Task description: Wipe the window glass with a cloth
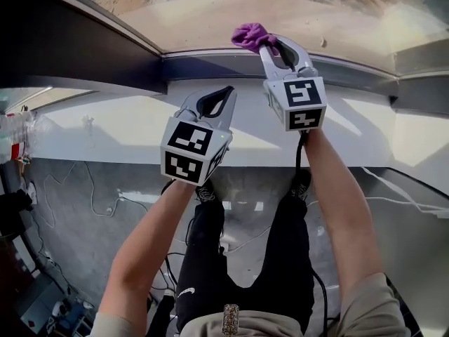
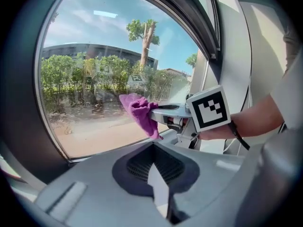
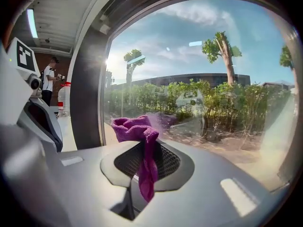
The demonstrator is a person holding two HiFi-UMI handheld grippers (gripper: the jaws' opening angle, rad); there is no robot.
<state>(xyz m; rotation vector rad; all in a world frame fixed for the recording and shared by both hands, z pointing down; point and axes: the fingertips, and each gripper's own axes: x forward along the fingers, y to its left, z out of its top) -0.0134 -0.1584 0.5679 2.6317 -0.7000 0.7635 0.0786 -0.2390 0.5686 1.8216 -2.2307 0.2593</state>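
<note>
Crumpled purple cloth (image 1: 250,36) pinched between right gripper's (image 1: 265,44) closed fingers, at window glass (image 1: 210,12); left gripper (image 1: 226,95) fingers together, empty.

Loose cables (image 1: 90,187) are trailing over a grey floor (image 1: 112,241) beneath a big window glass (image 2: 104,74), suggesting a lab or workroom.

No words, numbers or brand names could be read anywhere. The cubes on the left gripper (image 1: 229,91) and the right gripper (image 1: 272,44) bore only black-and-white square patterns (no letters among them). A small pale mark (image 1: 186,293) on the person's dark trousers (image 1: 280,258) was too small to make out.
</note>
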